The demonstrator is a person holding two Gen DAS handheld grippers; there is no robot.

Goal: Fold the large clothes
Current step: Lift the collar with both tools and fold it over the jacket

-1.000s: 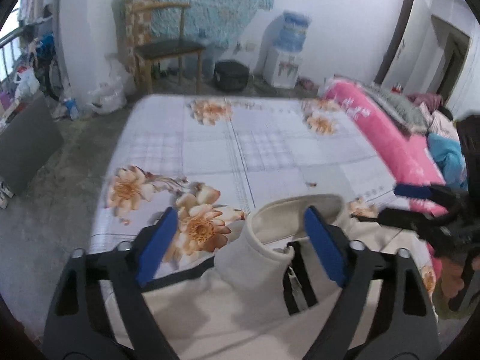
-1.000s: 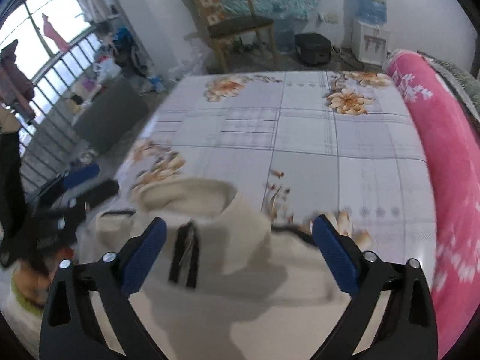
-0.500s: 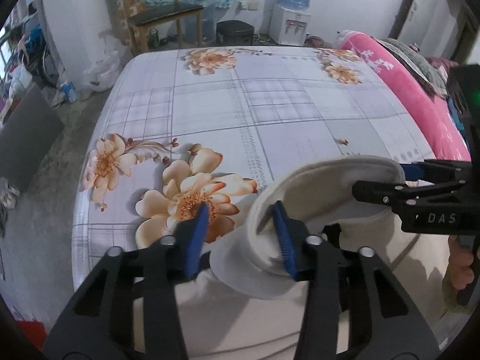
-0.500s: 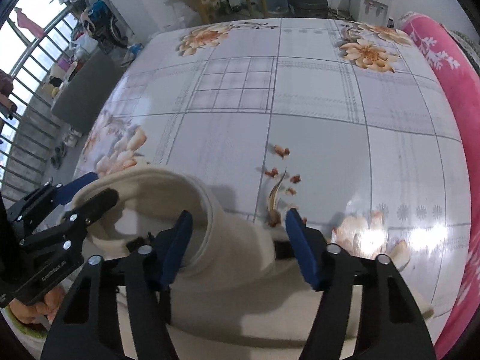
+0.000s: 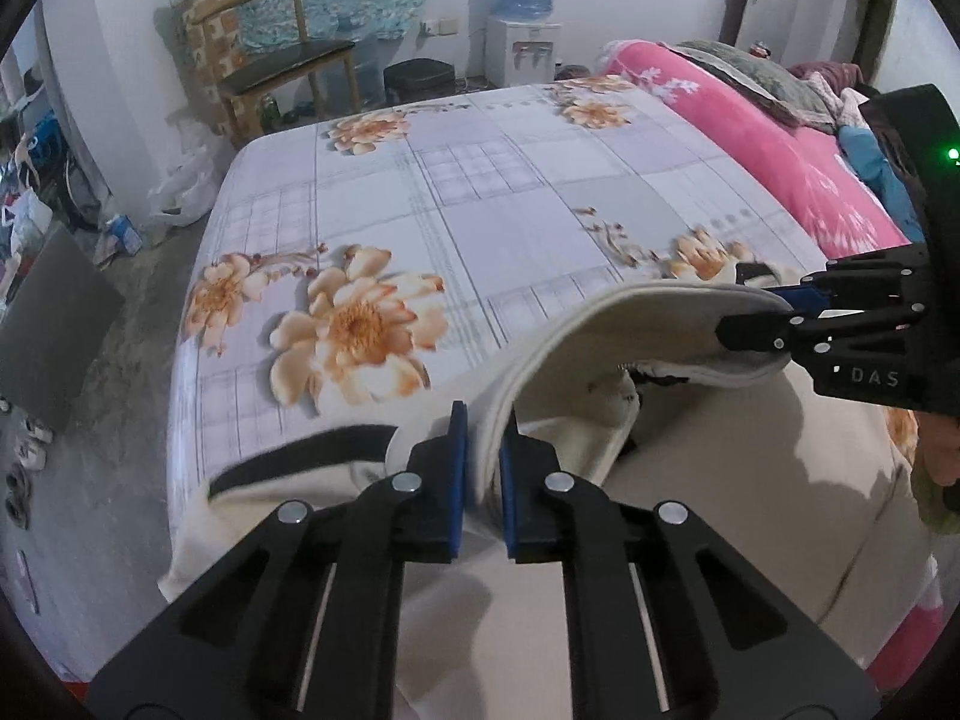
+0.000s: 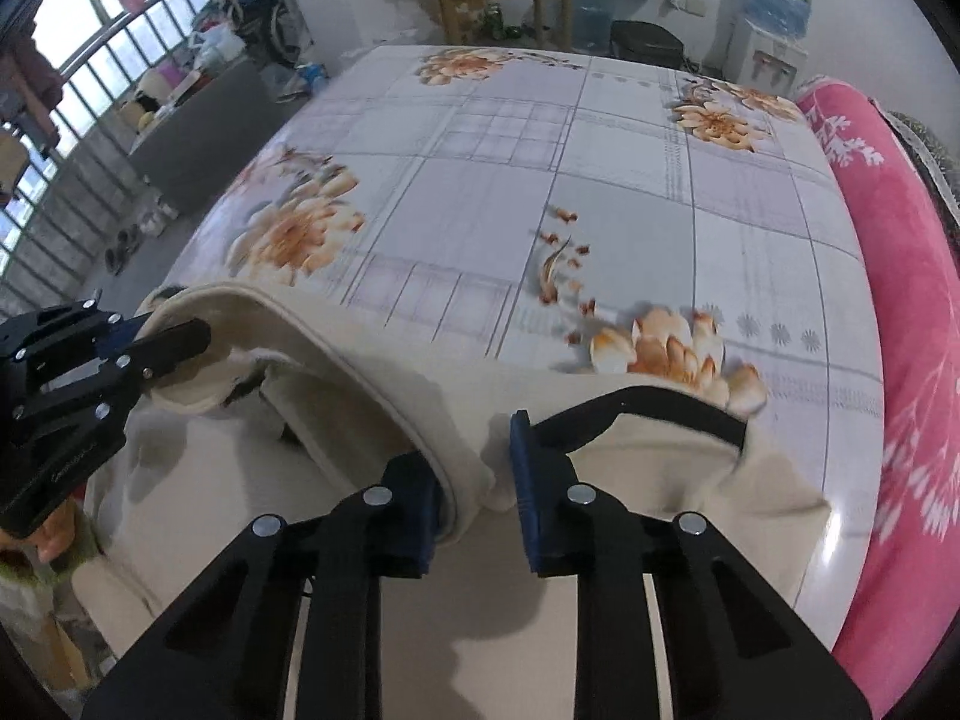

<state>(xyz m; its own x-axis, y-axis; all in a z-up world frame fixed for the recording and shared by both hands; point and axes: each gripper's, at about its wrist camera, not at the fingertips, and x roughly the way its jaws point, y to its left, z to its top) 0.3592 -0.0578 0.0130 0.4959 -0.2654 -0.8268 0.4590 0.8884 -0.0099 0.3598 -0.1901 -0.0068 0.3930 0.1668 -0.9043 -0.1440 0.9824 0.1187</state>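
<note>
Two grippers are on one cream jacket (image 5: pixel 690 516), which lies at the near end of a bed covered in a floral sheet (image 5: pixel 480 192). The left gripper (image 5: pixel 480 468) has its blue pads pinched tight on the jacket's collar band, the fabric squeezed upright between them. The right gripper (image 6: pixel 474 492) is over at the other end of that collar; its jaws look only part-way in, with cloth against the left pad and a gap showing beside the right one, so I can't say for sure it has a grip. Between them the collar arches up off the sheet like a hoop. Black trim (image 6: pixel 660 405) runs along the jacket's shoulder. A pink blanket (image 6: pixel 900 276) lies along the right side of the bed, and a wooden chair (image 5: pixel 282 54) and water dispenser (image 5: pixel 522 18) stand beyond.
</note>
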